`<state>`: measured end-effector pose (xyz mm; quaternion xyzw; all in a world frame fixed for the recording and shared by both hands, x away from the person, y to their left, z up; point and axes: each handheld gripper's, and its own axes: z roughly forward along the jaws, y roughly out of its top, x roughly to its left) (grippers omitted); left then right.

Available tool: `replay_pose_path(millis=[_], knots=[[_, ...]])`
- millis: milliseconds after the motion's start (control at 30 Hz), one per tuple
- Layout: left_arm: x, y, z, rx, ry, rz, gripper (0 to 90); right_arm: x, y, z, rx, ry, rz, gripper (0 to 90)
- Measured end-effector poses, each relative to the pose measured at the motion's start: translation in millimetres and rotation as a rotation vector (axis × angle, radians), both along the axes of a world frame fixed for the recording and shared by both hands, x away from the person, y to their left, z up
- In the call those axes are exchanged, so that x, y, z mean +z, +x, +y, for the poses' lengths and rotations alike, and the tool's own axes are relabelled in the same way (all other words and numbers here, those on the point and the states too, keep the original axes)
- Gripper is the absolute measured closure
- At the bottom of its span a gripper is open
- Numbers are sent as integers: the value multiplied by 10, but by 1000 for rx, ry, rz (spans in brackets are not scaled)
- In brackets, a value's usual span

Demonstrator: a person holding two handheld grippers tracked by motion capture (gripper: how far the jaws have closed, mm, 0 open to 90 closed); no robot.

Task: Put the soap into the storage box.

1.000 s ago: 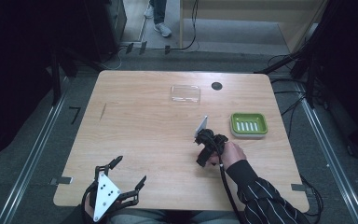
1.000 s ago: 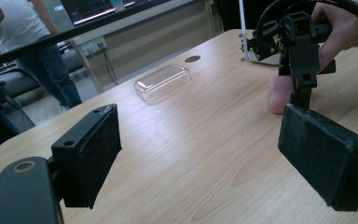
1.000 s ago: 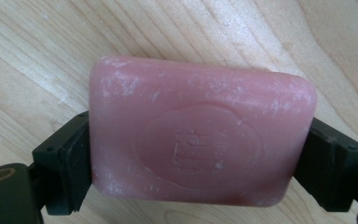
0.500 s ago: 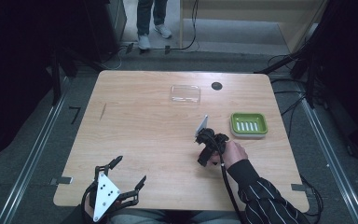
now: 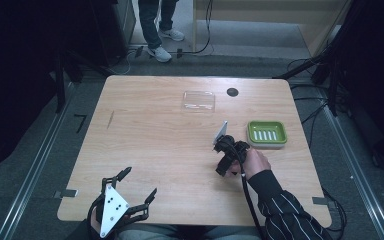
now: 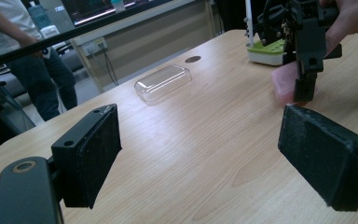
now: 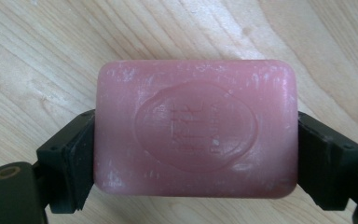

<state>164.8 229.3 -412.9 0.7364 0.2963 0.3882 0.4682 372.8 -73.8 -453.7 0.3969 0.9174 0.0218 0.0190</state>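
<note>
A pink bar of soap [image 7: 196, 128] with an oval stamp on its face is clamped by its short ends, and my right gripper [image 7: 198, 158] is shut on it. In the high view, the right gripper [image 5: 223, 167] points down at the table's right-middle, just left of a green soap dish [image 5: 266, 133]. The left gripper view shows the soap [image 6: 282, 84] low over the wood; I cannot tell whether it touches. My left gripper [image 5: 140, 182] stands open at the near left edge. Nothing sits between the left gripper's [image 6: 209, 154] pads.
A clear plastic lid [image 5: 198, 100] lies at the far middle of the table. Beside it is a small black round hole [image 5: 232, 92]. A person [image 5: 155, 25] stands on the floor beyond the far edge. Dark stands and cables flank the table.
The person beyond the table has stepped to the left and nearer. Both grippers and the soap hold their places.
</note>
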Motion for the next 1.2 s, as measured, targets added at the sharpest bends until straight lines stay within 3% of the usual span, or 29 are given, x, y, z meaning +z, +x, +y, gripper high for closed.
replay_pose_path(millis=[567,1200], knots=[[-1,0,-1,0,-1,1,136,81,35,-188,-26,7,-7,136],[0,-1,-1,0,-1,0,136,178,86,-482,-96,6,-16,136]])
